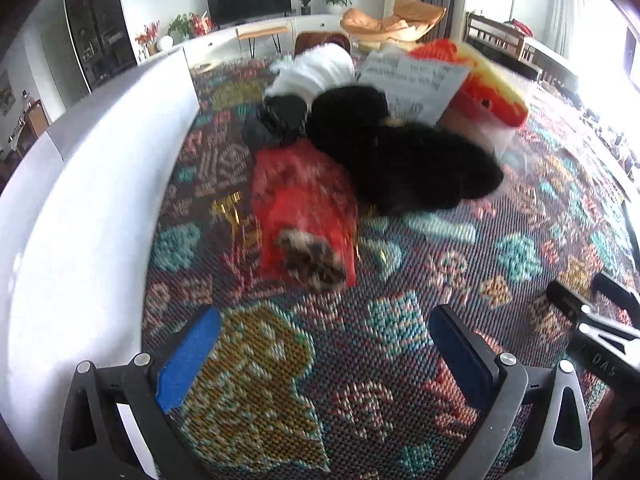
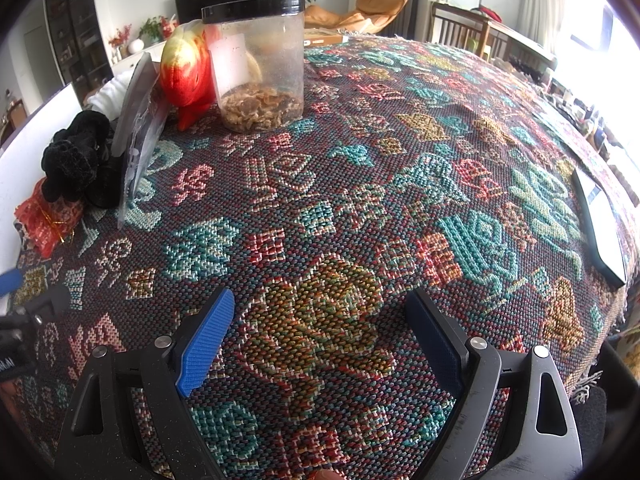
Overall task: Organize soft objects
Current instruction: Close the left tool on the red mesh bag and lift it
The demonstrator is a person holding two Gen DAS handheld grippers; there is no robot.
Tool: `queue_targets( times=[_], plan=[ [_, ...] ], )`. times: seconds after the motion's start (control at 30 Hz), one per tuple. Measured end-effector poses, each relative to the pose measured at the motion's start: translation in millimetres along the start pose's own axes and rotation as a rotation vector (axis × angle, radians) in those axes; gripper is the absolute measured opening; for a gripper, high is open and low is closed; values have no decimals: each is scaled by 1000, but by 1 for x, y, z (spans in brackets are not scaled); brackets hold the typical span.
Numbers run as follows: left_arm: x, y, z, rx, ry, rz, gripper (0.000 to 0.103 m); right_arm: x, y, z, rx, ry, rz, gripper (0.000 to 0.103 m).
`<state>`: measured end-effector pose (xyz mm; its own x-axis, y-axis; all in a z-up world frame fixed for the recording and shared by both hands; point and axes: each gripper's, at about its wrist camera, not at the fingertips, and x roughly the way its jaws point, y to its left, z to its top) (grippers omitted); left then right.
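Note:
A pile of soft things lies on the patterned woven cloth (image 1: 440, 264). Nearest is a red mesh pouch (image 1: 304, 208) with a furry brown end, behind it a black plush (image 1: 404, 160), a crumpled black piece (image 1: 280, 118), a white fabric bundle (image 1: 312, 70) and a red-and-yellow plush (image 1: 492, 84). My left gripper (image 1: 324, 344) is open, short of the pouch, with nothing between its blue pads. My right gripper (image 2: 320, 332) is open over bare cloth. Its view shows the black plush (image 2: 76, 156), the red pouch (image 2: 44, 216) and the red-and-yellow plush (image 2: 188, 68) at the far left.
A clear plastic jar (image 2: 260, 64) with a black lid and dried bits inside stands beside the red-and-yellow plush. A clear plastic package (image 2: 138, 128) leans against the pile. A white wall panel (image 1: 80, 200) borders the cloth on the left. A flat black-edged device (image 2: 600, 224) lies at the right edge.

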<state>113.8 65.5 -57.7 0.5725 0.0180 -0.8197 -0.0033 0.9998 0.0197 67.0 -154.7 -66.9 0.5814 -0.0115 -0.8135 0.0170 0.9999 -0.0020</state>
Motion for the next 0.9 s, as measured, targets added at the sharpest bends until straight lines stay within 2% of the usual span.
queue_targets(
  times=[0.17, 0.2, 0.23, 0.3, 0.33, 0.4, 0.53, 0.63, 0.67, 0.7, 0.77, 0.9],
  plan=[
    [9, 0, 42, 68, -20, 34, 102, 0, 0, 0, 0, 0, 0, 90],
    [13, 1, 48, 72, -24, 35, 97, 0, 0, -1, 0, 0, 0, 90],
    [18, 1, 53, 73, -31, 13, 90, 0, 0, 0, -1, -1, 0, 90],
    [29, 5, 56, 70, -8, -27, 33, 0, 0, -1, 0, -1, 0, 90],
    [32, 7, 55, 64, 13, -23, 30, 0, 0, -1, 0, -1, 0, 90],
    [21, 8, 43, 55, 6, -52, 29, 0, 0, -1, 0, -1, 1, 90],
    [-16, 15, 0, 16, 36, -132, 29, 0, 1, 0, 3, -1, 3, 90],
    [-31, 16, -31, 9, 41, -123, 35, -1, 1, 1, 5, 0, 2, 90],
    [-33, 17, -36, 10, 38, -115, 45, 0, 2, 2, 5, 0, 2, 90],
    [-33, 17, -37, 11, 30, -107, 66, -1, 1, 2, 6, 0, 3, 90],
    [-30, 18, -35, 5, 8, -77, 93, -2, -1, 2, 14, -2, 18, 90],
    [-21, 14, -23, 0, -30, -61, 95, -10, -10, 3, 57, -25, 134, 89]
  ],
)
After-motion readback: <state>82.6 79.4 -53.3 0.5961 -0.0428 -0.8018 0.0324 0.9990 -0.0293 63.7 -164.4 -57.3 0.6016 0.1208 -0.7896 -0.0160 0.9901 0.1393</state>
